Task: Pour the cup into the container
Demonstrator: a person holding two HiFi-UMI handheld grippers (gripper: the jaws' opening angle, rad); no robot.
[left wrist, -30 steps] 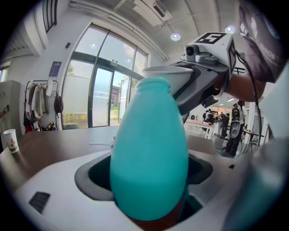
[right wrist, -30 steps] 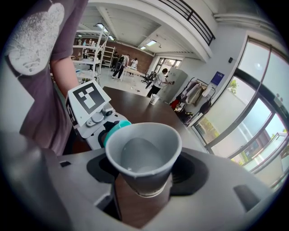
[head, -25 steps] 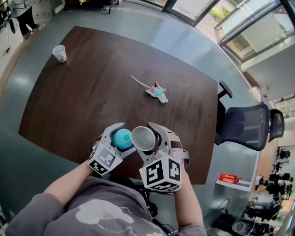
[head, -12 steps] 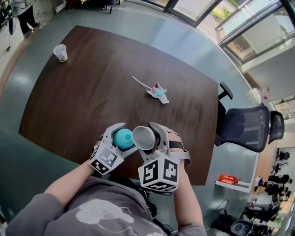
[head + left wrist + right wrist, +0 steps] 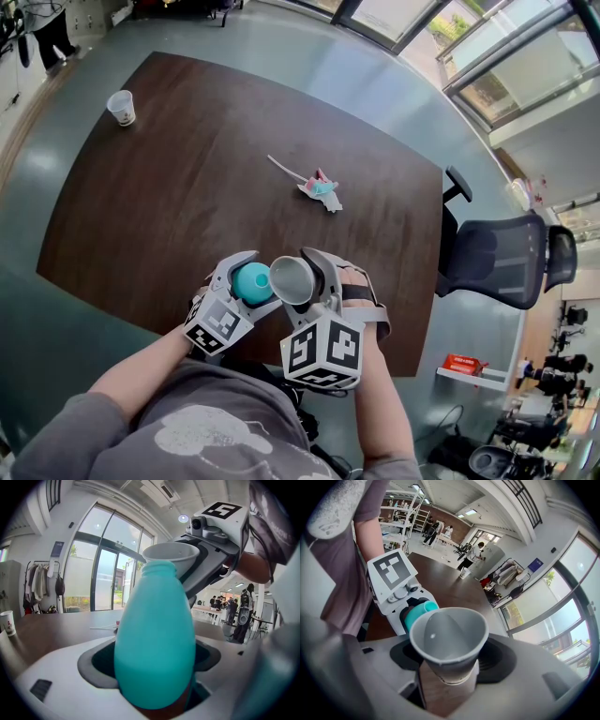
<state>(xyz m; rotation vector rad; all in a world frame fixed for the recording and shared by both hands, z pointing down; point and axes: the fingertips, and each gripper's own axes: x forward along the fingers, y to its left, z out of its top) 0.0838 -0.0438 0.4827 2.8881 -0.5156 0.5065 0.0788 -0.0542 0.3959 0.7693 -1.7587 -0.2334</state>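
Hands are bringing two vessels together above the near edge of the dark surface: the left hand-held gripper is clamping a teal bottle round its belly, mouth up, while the right hand-held gripper is closing its jaws on the lower wall of a grey paper cup, which is leaning toward the bottle with its rim just beside the narrow neck. The bottle is looking smooth, rounded and probably slick, so the grip round its widest part is likely the safest one. The cup is appearing light and thin-walled, liable to buckle, and is probably calling for a gentle squeeze low on the body, clear of the rim. Farther off, a spare paper cup is standing at the surface's far left corner, a crumpled wrapper is lying near the middle, and an office chair is sitting at the right. Only the head view is giving that layout. The left gripper view alone is showing how small the bottle's mouth is against the cup's wide rim behind it, suggesting a narrow target for any pour. The right gripper view alone is looking down into the cup, where only a grey interior is showing and the contents cannot be made out.
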